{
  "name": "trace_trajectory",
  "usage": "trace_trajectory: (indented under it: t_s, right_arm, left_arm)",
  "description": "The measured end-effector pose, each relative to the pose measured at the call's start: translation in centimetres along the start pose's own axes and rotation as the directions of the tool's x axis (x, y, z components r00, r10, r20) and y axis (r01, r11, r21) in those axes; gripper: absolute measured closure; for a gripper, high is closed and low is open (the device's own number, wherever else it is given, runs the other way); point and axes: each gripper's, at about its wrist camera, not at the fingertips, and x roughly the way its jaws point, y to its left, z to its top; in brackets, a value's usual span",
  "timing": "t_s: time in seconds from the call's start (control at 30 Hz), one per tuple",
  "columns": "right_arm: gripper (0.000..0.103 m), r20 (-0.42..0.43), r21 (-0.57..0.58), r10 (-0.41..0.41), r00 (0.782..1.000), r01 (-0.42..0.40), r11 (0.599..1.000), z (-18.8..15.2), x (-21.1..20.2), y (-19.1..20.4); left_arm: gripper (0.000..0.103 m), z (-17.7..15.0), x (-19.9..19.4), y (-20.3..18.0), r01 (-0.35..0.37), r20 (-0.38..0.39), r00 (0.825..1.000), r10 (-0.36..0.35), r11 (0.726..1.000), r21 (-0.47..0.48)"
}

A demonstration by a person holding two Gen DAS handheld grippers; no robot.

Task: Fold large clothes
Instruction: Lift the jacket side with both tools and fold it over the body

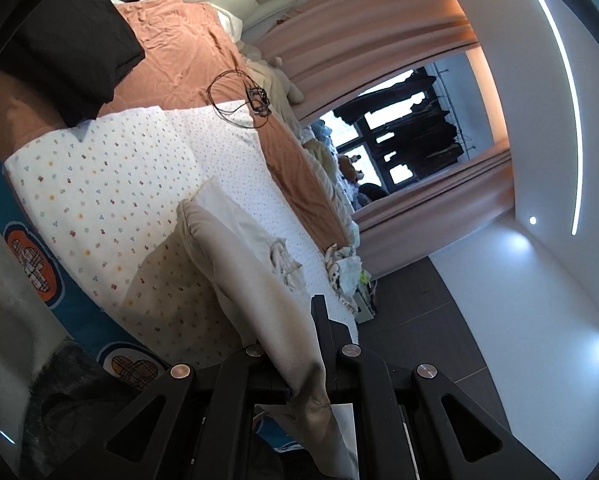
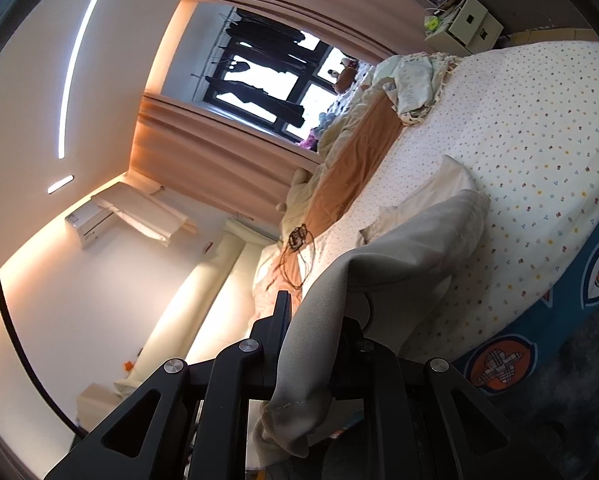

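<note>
Beige cloth (image 1: 235, 264) is clamped in both the left gripper (image 1: 319, 344) and right gripper (image 2: 311, 332), held above the bed (image 1: 111, 184), probably for folding.

The left claw (image 1: 299, 344) and right claw (image 2: 311, 328) are matt black plastic with brushed metal pivot pins. The beige garment (image 1: 235, 248) is soft, matt woven cloth. At twelve o'clock, the flower-print sheet (image 1: 111, 184) looks smooth cotton; the orange blanket (image 1: 187, 52) beyond is creased, velvety.
</note>
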Motion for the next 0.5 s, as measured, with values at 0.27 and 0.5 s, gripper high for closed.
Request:
trace_trajectory:
  t_s: [0.27, 0.5]
  right_arm:
    - [0.087, 0.018, 0.0, 0.048, 0.999, -0.048, 0.999, 1.8, 0.7, 0.4]
    - [0.087, 0.074, -0.013, 0.047, 0.996, -0.046, 0.999, 5.1, 3.8, 1.1]
  left_arm:
    - [0.096, 1.5, 1.0, -2.3, -0.005, 0.031, 1.0, 0.005, 1.0, 0.019]
    - [0.096, 4.9, 4.9, -4.1, 0.009, 0.05, 0.999, -0.011, 0.999, 0.039]
